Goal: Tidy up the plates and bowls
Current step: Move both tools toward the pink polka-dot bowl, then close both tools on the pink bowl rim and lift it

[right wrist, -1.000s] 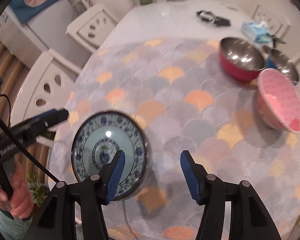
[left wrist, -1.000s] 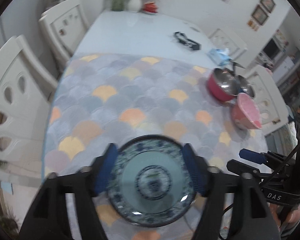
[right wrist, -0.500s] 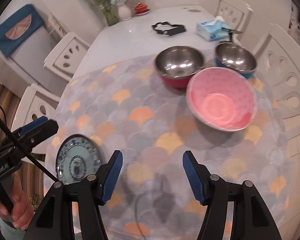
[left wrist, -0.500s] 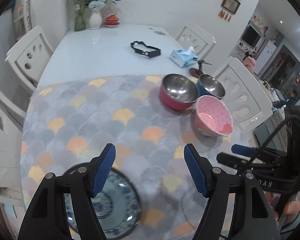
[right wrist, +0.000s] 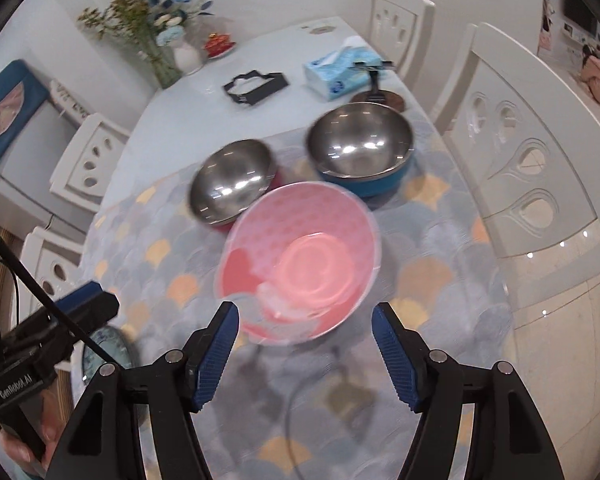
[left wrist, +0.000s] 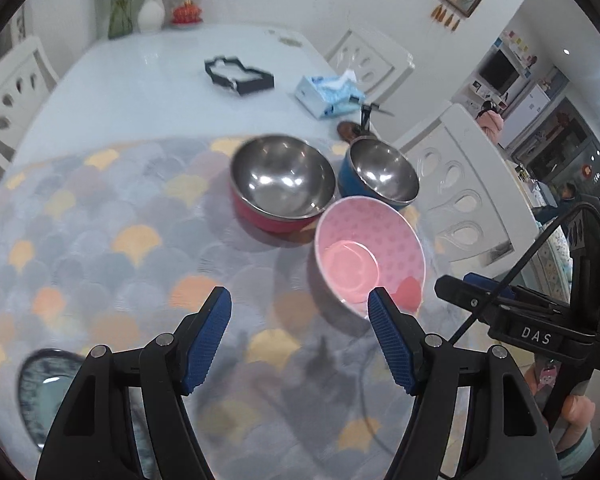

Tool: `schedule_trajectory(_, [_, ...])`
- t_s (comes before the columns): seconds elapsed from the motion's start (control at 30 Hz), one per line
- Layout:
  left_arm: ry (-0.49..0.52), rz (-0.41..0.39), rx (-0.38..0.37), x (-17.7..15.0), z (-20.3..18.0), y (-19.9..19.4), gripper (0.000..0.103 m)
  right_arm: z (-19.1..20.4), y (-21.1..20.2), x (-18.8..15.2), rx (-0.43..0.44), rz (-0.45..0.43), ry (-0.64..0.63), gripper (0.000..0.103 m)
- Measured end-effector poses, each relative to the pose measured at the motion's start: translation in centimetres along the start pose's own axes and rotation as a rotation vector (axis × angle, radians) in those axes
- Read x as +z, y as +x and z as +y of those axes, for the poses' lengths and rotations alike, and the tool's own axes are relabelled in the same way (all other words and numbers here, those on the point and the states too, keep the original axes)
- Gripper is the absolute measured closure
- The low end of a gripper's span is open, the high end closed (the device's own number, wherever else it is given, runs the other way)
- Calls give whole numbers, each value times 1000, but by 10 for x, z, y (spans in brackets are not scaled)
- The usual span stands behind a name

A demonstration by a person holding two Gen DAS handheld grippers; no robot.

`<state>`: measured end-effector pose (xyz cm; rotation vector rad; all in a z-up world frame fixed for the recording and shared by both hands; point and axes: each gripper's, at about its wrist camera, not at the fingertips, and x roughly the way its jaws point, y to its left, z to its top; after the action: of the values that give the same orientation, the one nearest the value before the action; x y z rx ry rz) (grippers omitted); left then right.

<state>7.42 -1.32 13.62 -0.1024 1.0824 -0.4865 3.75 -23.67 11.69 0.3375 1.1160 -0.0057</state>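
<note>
- Left hand-held gripper (left wrist: 299, 332) spread wide over the scallop-patterned mat (left wrist: 100, 248), nothing between its blue pads.
- Right hand-held gripper (right wrist: 305, 338) likewise wide apart and empty, poised just short of the pink bowl (right wrist: 300, 264), whose near rim sits between the fingertips' line of sight.
- Pink bowl blurred in the right wrist view; interior pattern hard to read.
- 2 steel-lined bowls behind it: red bowl (left wrist: 282, 182) and blue bowl (left wrist: 380, 172), close together, contact between them impossible to judge.
- Blue-and-white plate (left wrist: 40, 392) lying on the mat at the near left edge, partly hidden behind the left finger and cut off by the lens rim.
- Tissue box (left wrist: 328, 90) and black tray (left wrist: 238, 76) farther back on the white tabletop (left wrist: 140, 92).
</note>
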Motion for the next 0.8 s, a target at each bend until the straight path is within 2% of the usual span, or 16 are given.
schedule_trajectory(0.17, [-71,35,6,4,-6,41,37,-30,33,18,-26,41,12,36])
schedule_trajectory(0.33, [-141,61,18,5,-7,72,45,-42,65,26,-27,95,-20,37])
schedule_trajectory(0.37, [-150,67,18,5,-6,78,47,-44,70,26,-20,106,-25,40])
schedule_trajectory(0.43, [-167,86,20,5,-6,90,58,-44,79,26,-14,118,-37,54])
schedule_trajectory(0.63, [-189,116,14,1,-9,112,81,-47,97,25,3,135,-62,70])
schedule_trajectory(0.8, [-200,112,-12,-2,-11,115,86,-39,100,22,31,138,-105,76])
